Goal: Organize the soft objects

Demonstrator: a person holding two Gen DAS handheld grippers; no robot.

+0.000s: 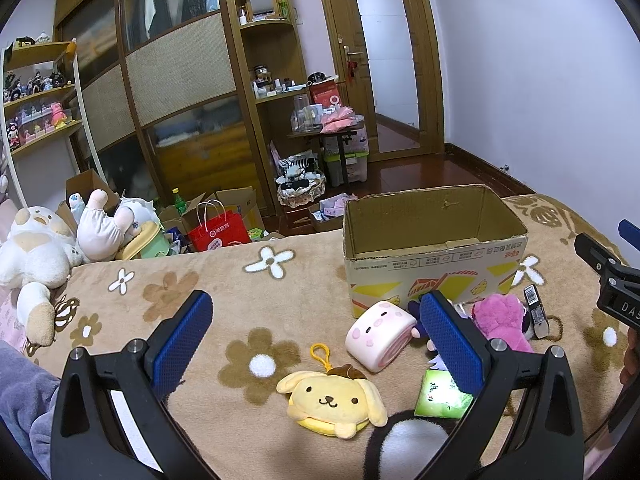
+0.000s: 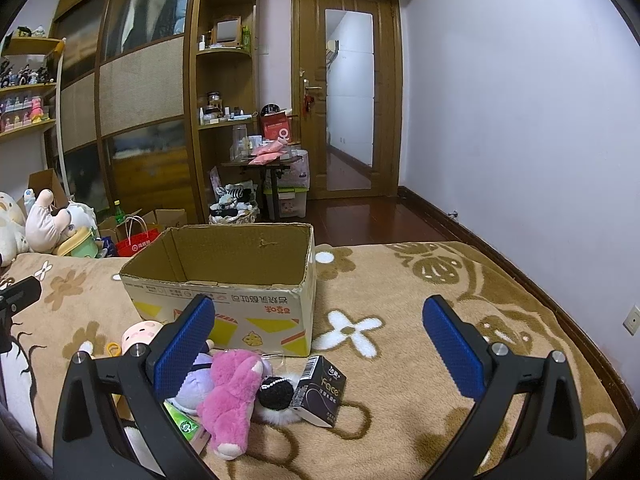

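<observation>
Both of your claws are spread wide and carrying nothing, hovering over the bed with its flower-patterned blanket (image 1: 168,304). Your left claw (image 1: 316,336) looks down on the yellow dog plush (image 1: 332,402), which lies flat just ahead of the fingers, keyring loop pointing away. That makes it the easy first pick, I'd say. Just beyond it sits the pink roll plush (image 1: 378,334), close to the front wall of the cardboard box (image 1: 432,264).

The box stands open-topped and looks empty from here, right behind the pile, so every toy would have only a short hop up and over the rim. Sensible spot for it.

Your right claw (image 2: 318,346) has the pink bear plush (image 2: 232,392) lying low by its left finger, pressed against a purple plush (image 2: 196,384) and a black-and-white pompom (image 2: 276,396). Leaning beside the pompom is a black tissue pack (image 2: 320,390), and a green packet (image 1: 440,398) lies partly hidden behind a finger; whether those count as soft enough is your call.

Nothing boxed yet, judging by that bare interior.
</observation>
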